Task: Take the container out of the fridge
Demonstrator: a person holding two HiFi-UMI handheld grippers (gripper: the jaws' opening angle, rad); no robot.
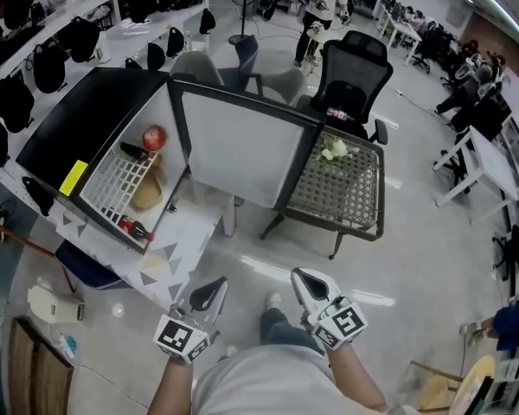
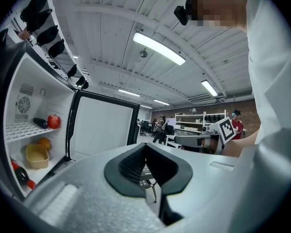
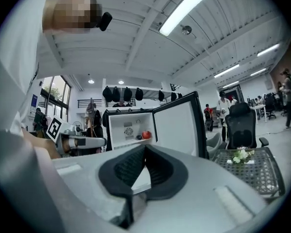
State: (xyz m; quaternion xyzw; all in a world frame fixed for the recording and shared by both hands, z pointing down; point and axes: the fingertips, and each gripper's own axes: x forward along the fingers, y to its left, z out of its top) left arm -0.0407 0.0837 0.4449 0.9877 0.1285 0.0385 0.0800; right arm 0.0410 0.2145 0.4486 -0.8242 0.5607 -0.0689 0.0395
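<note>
Door of the black, white-lined mini fridge is already swung wide, so I judge the opening step done. My target, the shallow tan plastic container, sits in the lower compartment beneath the white wire shelf, which carries a red apple at its hinge-side end. I hold the left gripper and right gripper low by my body, well apart from the fridge, both with jaws closed on nothing. Reaching in, grasping and lifting out all remain, and the jaws must part first.
</note>
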